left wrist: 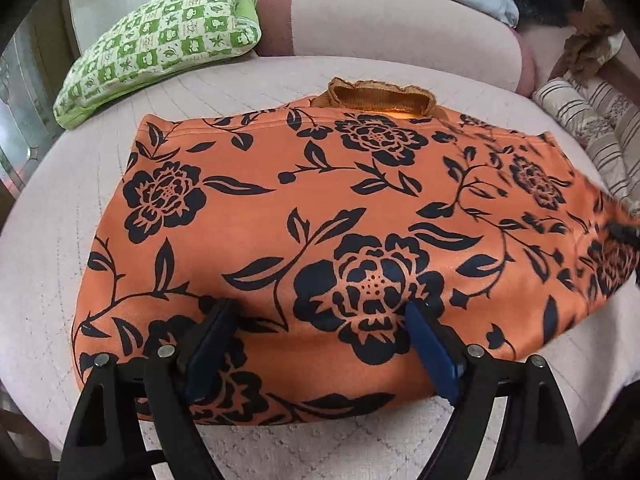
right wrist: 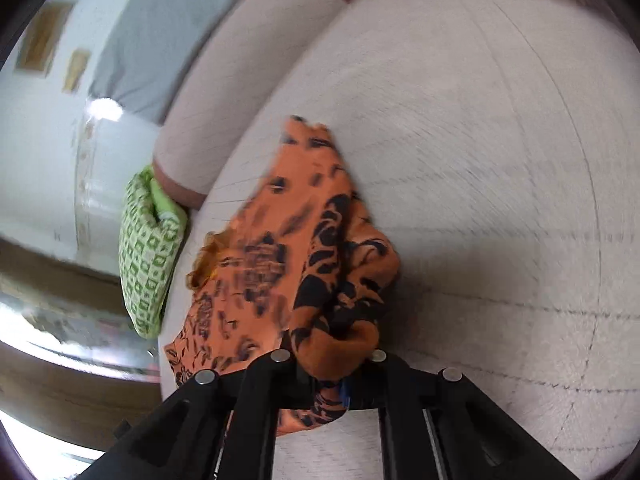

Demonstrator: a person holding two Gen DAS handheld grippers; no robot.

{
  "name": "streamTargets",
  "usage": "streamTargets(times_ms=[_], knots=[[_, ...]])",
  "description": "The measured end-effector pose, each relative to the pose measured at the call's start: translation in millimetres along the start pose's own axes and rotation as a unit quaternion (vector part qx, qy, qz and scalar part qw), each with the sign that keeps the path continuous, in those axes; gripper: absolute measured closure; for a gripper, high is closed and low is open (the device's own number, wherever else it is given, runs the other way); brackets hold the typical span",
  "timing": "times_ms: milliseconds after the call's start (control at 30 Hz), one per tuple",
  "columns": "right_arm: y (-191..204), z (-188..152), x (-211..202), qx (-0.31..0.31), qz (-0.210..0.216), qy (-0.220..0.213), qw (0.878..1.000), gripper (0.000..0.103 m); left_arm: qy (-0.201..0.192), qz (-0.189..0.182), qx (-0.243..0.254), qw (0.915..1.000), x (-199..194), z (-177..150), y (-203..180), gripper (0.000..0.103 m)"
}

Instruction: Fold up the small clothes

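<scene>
The orange flowered garment (left wrist: 320,216) lay spread on the pale bedcover (left wrist: 48,240), its long axis running across the left wrist view, its collar (left wrist: 376,96) pointing toward the far bolster (left wrist: 400,20). Its right end was blurred and cut off at the frame edge. The left gripper (left wrist: 316,332) hovered over the near hem, jaws wide, holding nothing. The right gripper (right wrist: 332,376) had clamped a bunched corner of the garment (right wrist: 320,248), hiding its pads. A green checked pillow (left wrist: 160,44) and striped cushions (left wrist: 592,128) flanked it.

orange black-floral garment (left wrist: 320,208), green-checked cushion (left wrist: 160,44)
</scene>
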State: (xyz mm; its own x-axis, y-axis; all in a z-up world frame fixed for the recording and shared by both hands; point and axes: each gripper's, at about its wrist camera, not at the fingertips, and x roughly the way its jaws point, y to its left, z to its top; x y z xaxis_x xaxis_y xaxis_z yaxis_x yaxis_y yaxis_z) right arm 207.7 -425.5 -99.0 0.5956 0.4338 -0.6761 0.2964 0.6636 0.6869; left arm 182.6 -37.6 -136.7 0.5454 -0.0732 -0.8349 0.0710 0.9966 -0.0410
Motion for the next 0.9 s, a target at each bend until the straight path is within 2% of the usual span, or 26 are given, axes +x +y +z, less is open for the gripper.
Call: streamTargets(times_ms=[67, 167, 200, 267, 300, 367, 400, 467, 567, 600, 700, 767, 900], knots=[[34, -2, -13, -0.057, -0.007, -0.021, 0.998, 0.095, -0.022, -0.024, -0.038, 0.9988, -22, -3, 12, 0.017], [118, -15, -24, -0.171, -0.006, -0.046, 0.984, 0.095, -0.085, -0.023, -0.112, 0.9897, -64, -2, 54, 0.017], [156, -28, -24, -0.220, 0.002, -0.052, 0.974, 0.095, -0.116, -0.014, -0.147, 0.9821, -84, -5, 76, 0.017], [203, -52, -18, -0.277, 0.015, -0.053, 0.959, 0.095, -0.152, 0.004, -0.194, 0.9691, -108, -12, 109, 0.017], [229, -71, -12, -0.307, 0.027, -0.046, 0.950, 0.095, -0.170, 0.022, -0.225, 0.9590, -121, -19, 132, 0.017], [267, -108, 8, -0.356, 0.040, -0.028, 0.933, 0.095, -0.186, 0.054, -0.266, 0.9444, -131, -32, 162, 0.017], [283, -129, 25, -0.381, 0.042, -0.016, 0.923, 0.095, -0.188, 0.071, -0.288, 0.9365, -132, -41, 180, 0.017], [298, -166, 67, -0.415, 0.038, 0.030, 0.909, 0.095, -0.163, 0.086, -0.310, 0.9328, -121, -54, 203, 0.017], [283, -215, 165, -0.433, -0.020, 0.158, 0.887, 0.094, -0.118, 0.077, -0.348, 0.9267, -105, -66, 223, 0.018], [268, -227, 195, -0.421, -0.038, 0.204, 0.883, 0.093, -0.118, 0.061, -0.355, 0.9253, -104, -68, 228, 0.018], [272, -227, 186, -0.414, -0.021, 0.178, 0.892, 0.094, -0.129, 0.071, -0.350, 0.9252, -107, -69, 229, 0.018], [282, -222, 172, -0.428, -0.003, 0.172, 0.887, 0.094, -0.128, 0.062, -0.351, 0.9254, -105, -69, 228, 0.017], [308, -208, 131, -0.431, 0.031, 0.124, 0.893, 0.094, -0.133, 0.052, -0.350, 0.9258, -105, -66, 230, 0.018]])
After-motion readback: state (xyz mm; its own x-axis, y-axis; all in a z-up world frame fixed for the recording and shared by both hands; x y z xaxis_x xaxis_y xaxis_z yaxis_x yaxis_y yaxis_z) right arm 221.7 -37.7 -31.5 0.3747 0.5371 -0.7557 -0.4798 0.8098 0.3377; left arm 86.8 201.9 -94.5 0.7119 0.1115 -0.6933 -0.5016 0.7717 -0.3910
